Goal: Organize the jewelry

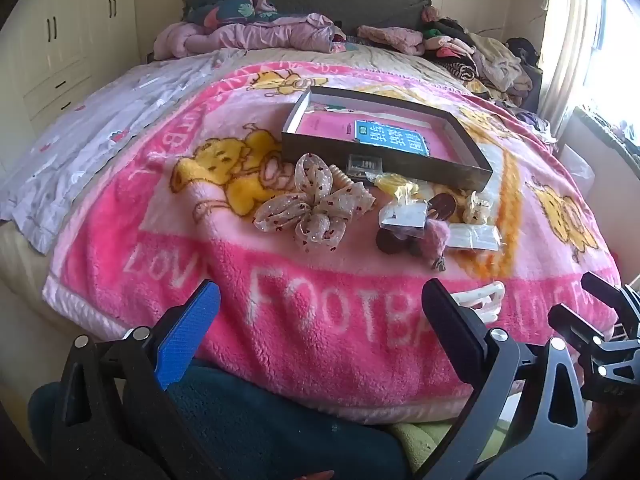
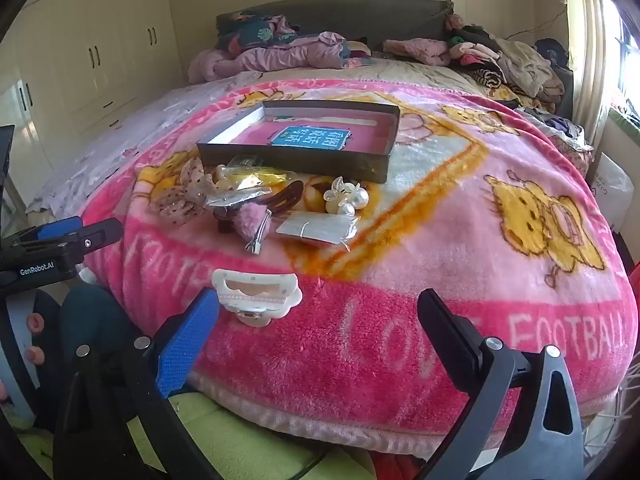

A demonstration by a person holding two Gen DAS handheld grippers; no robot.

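An open dark box (image 1: 384, 160) (image 2: 296, 160) with a pink lining lies on the pink blanket. In front of it lie a dotted ribbon bow (image 1: 316, 204) (image 2: 180, 196), a pink fluffy clip (image 1: 434, 236) (image 2: 252, 220), brown clips (image 1: 440, 206), a pearl piece (image 2: 346, 198), small plastic bags (image 2: 320, 228) and a white claw clip (image 2: 256, 296) (image 1: 480, 300). My left gripper (image 1: 320, 328) is open and empty above the blanket's near edge. My right gripper (image 2: 320, 332) is open and empty, just right of the white claw clip.
The bed (image 1: 120, 120) carries piled clothes and bedding at its far end (image 1: 280, 32). White wardrobes (image 2: 100, 52) stand left, a curtained window (image 1: 580, 40) right. The right gripper shows at the left wrist view's right edge (image 1: 600, 320).
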